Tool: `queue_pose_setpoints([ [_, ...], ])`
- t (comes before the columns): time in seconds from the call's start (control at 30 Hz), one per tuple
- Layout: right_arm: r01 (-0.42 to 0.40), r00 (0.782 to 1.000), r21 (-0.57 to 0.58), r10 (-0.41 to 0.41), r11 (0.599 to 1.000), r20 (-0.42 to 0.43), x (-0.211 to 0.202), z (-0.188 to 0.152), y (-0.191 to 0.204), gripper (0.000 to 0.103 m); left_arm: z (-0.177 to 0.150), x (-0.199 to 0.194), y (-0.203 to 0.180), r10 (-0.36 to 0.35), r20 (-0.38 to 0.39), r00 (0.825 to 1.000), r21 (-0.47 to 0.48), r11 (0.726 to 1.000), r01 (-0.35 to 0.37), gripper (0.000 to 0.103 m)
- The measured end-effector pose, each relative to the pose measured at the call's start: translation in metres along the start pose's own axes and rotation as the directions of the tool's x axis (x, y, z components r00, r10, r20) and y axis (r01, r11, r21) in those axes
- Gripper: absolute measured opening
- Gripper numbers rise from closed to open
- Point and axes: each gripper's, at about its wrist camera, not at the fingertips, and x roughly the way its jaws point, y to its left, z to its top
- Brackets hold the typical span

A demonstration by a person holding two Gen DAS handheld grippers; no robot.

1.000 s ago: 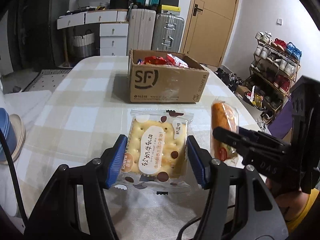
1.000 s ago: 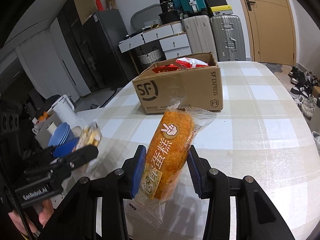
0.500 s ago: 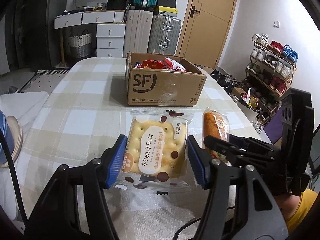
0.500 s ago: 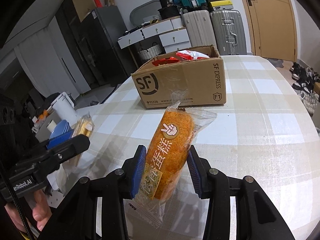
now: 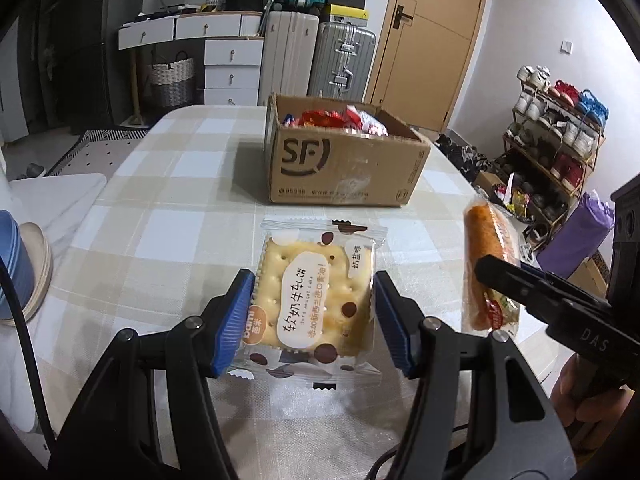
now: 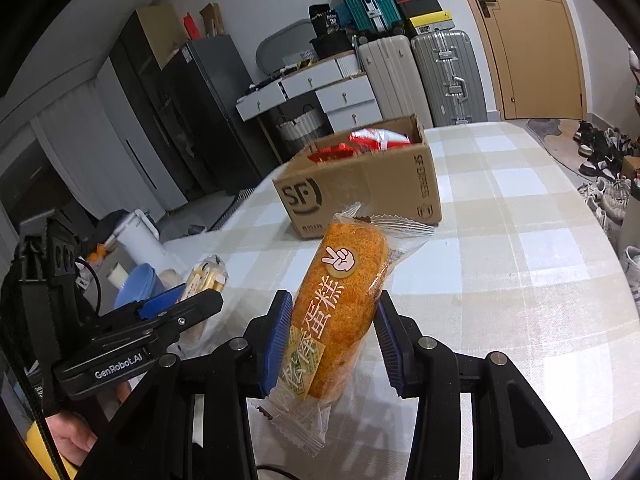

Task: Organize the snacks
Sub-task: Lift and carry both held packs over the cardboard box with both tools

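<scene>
My left gripper is shut on a square cracker packet, held flat above the checked tablecloth. My right gripper is shut on an orange cake roll packet, which stands tilted between the blue pads. An open cardboard box marked SF sits further back on the table, with red snack bags inside. From the left wrist view the cake roll and the right gripper show at the right. The right wrist view shows the left gripper and its cracker packet edge-on at the left.
Blue bowls and a white kettle stand on a side surface left of the table. Suitcases, drawers and a door lie beyond the box. A shoe rack is off the table's right edge.
In the left wrist view the right gripper with the cake roll has drifted further right and lower. Both packets stay gripped. The box sits a little more to the right in that view.
</scene>
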Motion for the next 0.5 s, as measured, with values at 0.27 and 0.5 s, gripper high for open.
queue_pose_setpoints([
  [0.27,-0.023,0.998,-0.062,0.027,0.998,0.056,-0.028,0.052,0.019,0.042,0.053,-0.011,-0.002,-0.016,0.030,0.999,0.025,1.000,0.015,0.057],
  [0.5,-0.024,0.998,-0.073,0.028,0.997,0.061,-0.013,0.109,0.022,0.042,0.111,0.008,-0.009,-0.026,0.036,0.999,0.076,0.997,0.023,0.058],
])
